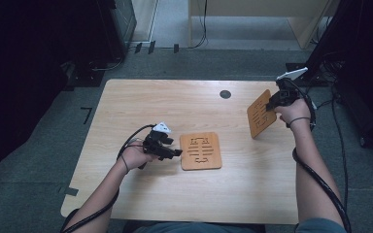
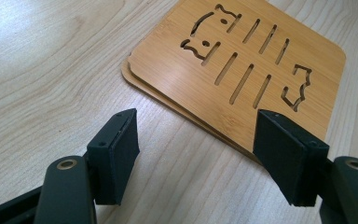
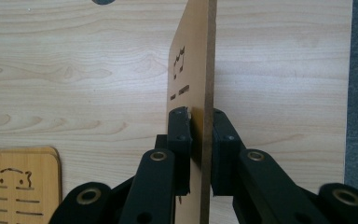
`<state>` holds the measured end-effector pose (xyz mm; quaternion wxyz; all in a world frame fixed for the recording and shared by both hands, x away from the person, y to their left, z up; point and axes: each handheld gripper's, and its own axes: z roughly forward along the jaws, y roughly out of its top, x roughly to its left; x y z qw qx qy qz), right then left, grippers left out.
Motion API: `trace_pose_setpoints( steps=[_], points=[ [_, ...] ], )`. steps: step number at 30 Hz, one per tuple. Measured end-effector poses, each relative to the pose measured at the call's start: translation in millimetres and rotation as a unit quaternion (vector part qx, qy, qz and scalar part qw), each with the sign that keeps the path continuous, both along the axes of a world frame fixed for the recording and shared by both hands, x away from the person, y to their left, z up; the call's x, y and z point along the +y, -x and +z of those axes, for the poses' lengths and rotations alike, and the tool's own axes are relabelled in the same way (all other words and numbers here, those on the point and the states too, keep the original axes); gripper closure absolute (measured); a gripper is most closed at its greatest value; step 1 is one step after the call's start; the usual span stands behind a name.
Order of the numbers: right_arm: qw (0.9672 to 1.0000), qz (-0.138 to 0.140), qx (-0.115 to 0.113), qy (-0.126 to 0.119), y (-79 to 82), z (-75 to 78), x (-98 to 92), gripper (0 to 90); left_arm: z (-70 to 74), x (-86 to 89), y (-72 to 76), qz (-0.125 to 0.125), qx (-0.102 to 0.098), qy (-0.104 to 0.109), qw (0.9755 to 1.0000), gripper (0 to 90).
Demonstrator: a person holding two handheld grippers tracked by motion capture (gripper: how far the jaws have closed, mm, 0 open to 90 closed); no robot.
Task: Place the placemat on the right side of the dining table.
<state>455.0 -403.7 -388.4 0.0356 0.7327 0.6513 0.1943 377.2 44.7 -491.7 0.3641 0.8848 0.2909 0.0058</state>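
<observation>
Right now your right gripper (image 1: 273, 103) clamps a square bamboo trivet with slot and cat-shaped cutouts (image 1: 261, 113), holding it on edge near the right side of the pale wooden table (image 1: 141, 104). In the right gripper view the board (image 3: 196, 60) stands upright between the two pads, which press on both faces low on the panel; its thin dark edge faces the camera. From the high view its lower corner sits at or just above the tabletop, and you cannot tell from the frames whether it touches. The table's right edge lies near that hand, with grey floor beyond it, so room on that side is short.

Your left gripper (image 1: 167, 148) rests low on the table with its jaws partly apart and nothing between them. In the left gripper view the pads (image 2: 121, 149) flank the near corner of a flat stack of two matching bamboo trivets (image 2: 242, 60), whose edges are slightly offset so the lower board's rim shows along the near side. The right pad sits over that stack's edge; the left pad is beside it over bare wood.

That stack (image 1: 201, 150) lies around the table's middle, well apart from the raised board. Bare tabletop stretches between them, behind the stack toward the round dark cable hole (image 1: 225, 94), and across the front strip near you.
</observation>
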Motion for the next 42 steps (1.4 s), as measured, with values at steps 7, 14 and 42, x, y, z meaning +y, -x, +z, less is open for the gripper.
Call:
trace_pose_setpoints(
  steps=[7,14,42],
  points=[
    [1.0,-0.006,0.0,-0.002,3.2,-3.7,-6.9,80.2,-0.6,0.4,-0.3,-0.001,0.001,-0.003,1.0,30.1],
    [0.9999,-0.012,0.001,-0.003,7.0,-10.0,-13.7,76.7,-1.0,-0.6,0.2,-0.002,0.002,-0.002,1.0,30.0],
    [0.9988,-0.027,0.001,-0.041,17.5,-39.2,-27.7,67.2,-0.9,1.1,-1.0,0.0,-0.002,-0.003,1.0,29.7]
  ],
)
